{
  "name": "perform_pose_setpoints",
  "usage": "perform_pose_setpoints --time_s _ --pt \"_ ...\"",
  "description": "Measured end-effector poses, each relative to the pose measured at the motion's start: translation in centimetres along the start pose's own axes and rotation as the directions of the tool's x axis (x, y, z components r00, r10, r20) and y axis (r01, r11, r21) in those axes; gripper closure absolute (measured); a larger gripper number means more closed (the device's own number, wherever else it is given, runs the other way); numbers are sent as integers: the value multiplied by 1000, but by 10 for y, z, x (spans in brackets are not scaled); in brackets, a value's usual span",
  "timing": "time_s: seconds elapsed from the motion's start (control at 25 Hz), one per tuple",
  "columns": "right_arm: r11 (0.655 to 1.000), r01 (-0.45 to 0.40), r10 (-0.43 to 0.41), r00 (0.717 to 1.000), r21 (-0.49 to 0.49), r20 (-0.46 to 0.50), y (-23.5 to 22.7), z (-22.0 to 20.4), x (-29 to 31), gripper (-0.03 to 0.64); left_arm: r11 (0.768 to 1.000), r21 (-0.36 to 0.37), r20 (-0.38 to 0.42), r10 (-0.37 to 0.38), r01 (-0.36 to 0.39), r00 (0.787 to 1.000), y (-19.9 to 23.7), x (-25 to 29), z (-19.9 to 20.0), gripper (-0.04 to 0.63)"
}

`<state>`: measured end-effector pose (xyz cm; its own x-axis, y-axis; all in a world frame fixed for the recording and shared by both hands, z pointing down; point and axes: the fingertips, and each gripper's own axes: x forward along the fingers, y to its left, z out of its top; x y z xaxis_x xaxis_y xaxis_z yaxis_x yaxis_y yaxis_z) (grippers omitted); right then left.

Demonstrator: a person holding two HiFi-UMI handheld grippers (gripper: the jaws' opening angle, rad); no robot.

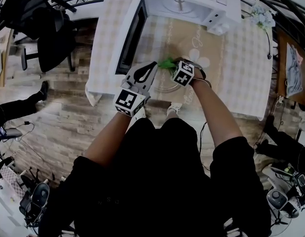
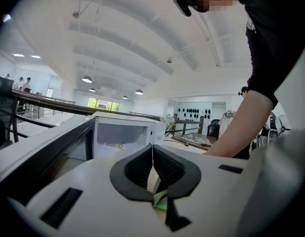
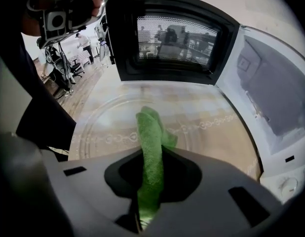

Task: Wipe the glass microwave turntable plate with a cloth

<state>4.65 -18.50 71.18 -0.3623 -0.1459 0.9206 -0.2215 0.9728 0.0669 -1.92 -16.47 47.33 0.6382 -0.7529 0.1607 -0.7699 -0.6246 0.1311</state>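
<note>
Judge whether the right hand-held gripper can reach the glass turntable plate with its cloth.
Probably yes: shut on the green cloth, the right hand-held gripper sits just over the glass turntable plate, nothing between.

Plain black shirt (image 1: 182, 196) (short sleeves (image 1: 236, 152)).

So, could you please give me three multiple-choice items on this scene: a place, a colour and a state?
1. Where is the plate? A inside the microwave; B on the table; C on the floor.
2. What colour is the cloth? A green; B blue; C white.
3. How is the door? A shut; B missing; C open.
Key: 1 B, it lies on the table; 2 A, green shows between the right gripper's jaws; 3 C, the door stands swung wide.
</note>
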Motion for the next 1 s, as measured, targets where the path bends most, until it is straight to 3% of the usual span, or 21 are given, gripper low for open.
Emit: perform_pose_setpoints --time_s 0.64,1.0 --pt "995 -94 94 996 -25 12 90 -11 -8 563 999 16 0 -37 37 999 -25 -20 -3 575" --pt "964 -262 263 965 -55 7 157 -12 -17 561 998 23 3 -64 64 998 -35 -22 -2 575"
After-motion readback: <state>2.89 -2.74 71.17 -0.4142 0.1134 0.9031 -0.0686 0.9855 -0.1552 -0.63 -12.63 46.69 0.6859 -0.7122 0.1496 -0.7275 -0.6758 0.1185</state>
